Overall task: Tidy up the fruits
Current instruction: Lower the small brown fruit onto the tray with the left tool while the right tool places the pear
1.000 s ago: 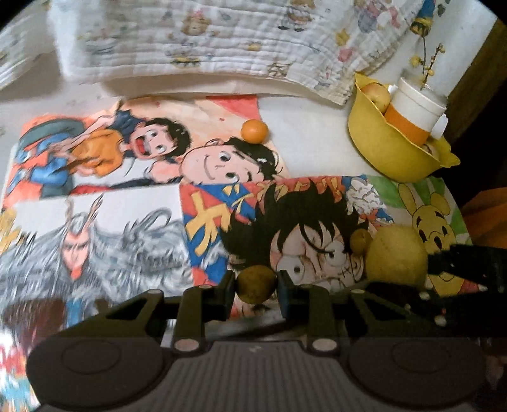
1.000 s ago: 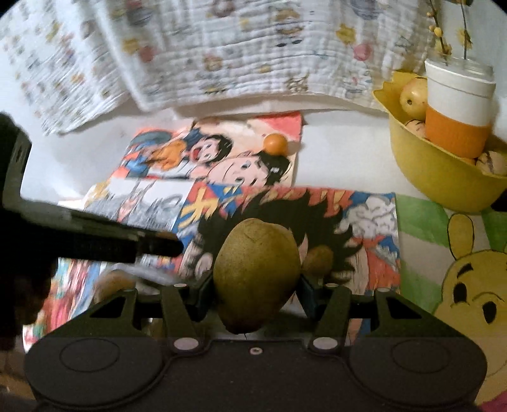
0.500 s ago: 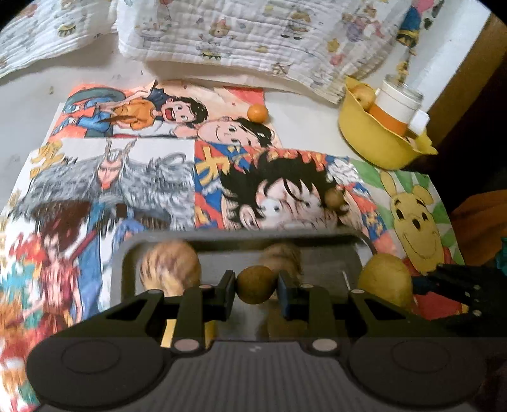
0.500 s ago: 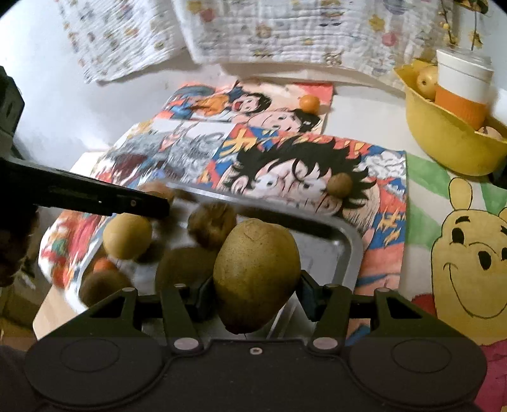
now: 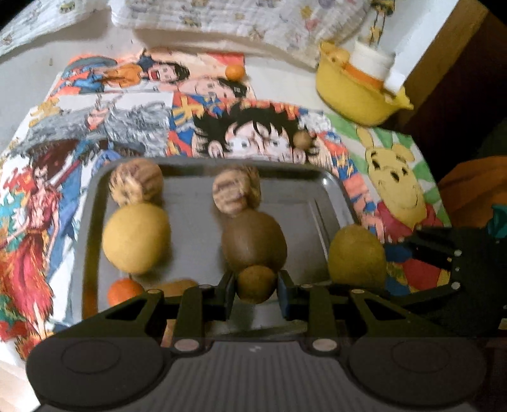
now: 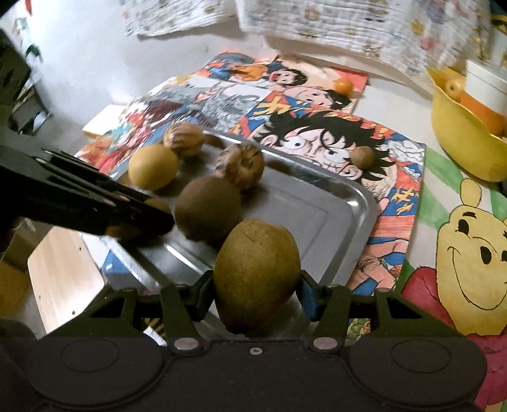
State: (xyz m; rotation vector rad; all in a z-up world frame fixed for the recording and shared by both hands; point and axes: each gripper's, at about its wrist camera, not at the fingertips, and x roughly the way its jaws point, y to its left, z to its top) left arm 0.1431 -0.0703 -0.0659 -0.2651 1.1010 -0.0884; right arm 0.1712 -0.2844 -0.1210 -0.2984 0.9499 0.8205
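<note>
My left gripper [image 5: 256, 290] is shut on a small brown round fruit [image 5: 256, 284] and holds it over the near part of the metal tray [image 5: 326, 190]. My right gripper [image 6: 256, 290] is shut on a large green-brown pear [image 6: 256, 272], over the tray's near right edge [image 6: 364, 202]; the pear also shows in the left wrist view [image 5: 356, 255]. The tray holds two striped fruits [image 5: 136, 185], a yellow fruit [image 5: 136, 237], a kiwi [image 5: 253, 239] and a small orange [image 5: 124, 291]. The left gripper [image 6: 95, 202] shows in the right wrist view as a dark bar.
A small brown fruit [image 6: 363, 157] and a small orange [image 6: 343, 85] lie on the cartoon cloth. A yellow bowl [image 6: 459, 142] with fruit and a white-orange cup [image 6: 486, 92] stands at the far right. A quilted blanket [image 5: 253, 16] lies at the back. A wooden stool [image 6: 63, 269] stands lower left.
Both grippers have pulled back from the cloth and come over the tray, each still holding its fruit. The tray and its fruits have come into full view.
</note>
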